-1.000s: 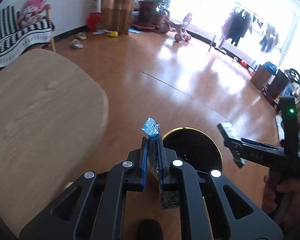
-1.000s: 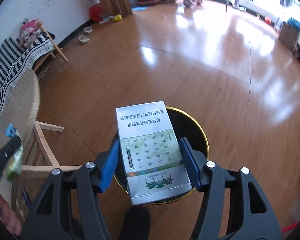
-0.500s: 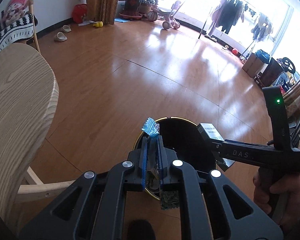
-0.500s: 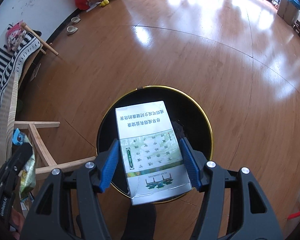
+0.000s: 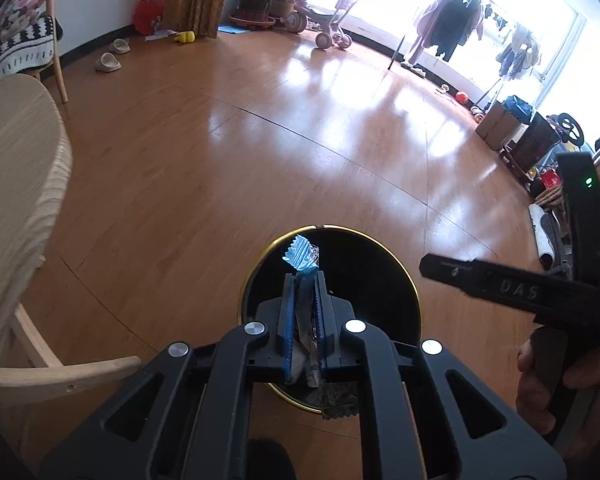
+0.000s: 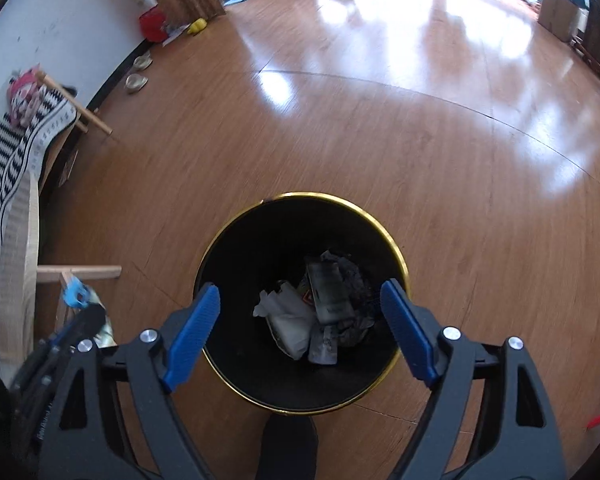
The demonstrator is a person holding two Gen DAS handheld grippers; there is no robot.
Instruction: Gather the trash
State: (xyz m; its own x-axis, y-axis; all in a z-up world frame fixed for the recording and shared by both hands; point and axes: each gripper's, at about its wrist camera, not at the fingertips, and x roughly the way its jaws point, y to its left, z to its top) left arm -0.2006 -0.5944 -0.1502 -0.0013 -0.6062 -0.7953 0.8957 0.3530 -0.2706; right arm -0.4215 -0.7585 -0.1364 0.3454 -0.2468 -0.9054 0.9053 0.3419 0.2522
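The right gripper's (image 6: 300,312) fingers (image 6: 192,330) have just spread, empty, above the bin (image 6: 396,258); the left gripper (image 5: 303,300), at nine o'clock, grasps a blue wrapper (image 5: 302,258) over its rim.

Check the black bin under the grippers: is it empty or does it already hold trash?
Not empty. The bin holds crumpled paper and wrappers on its bottom, far below the gold rim.

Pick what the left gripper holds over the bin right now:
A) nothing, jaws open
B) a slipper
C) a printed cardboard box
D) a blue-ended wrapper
D: the left gripper is shut on the blue-ended wrapper, which sticks up between its pads above the black bin.
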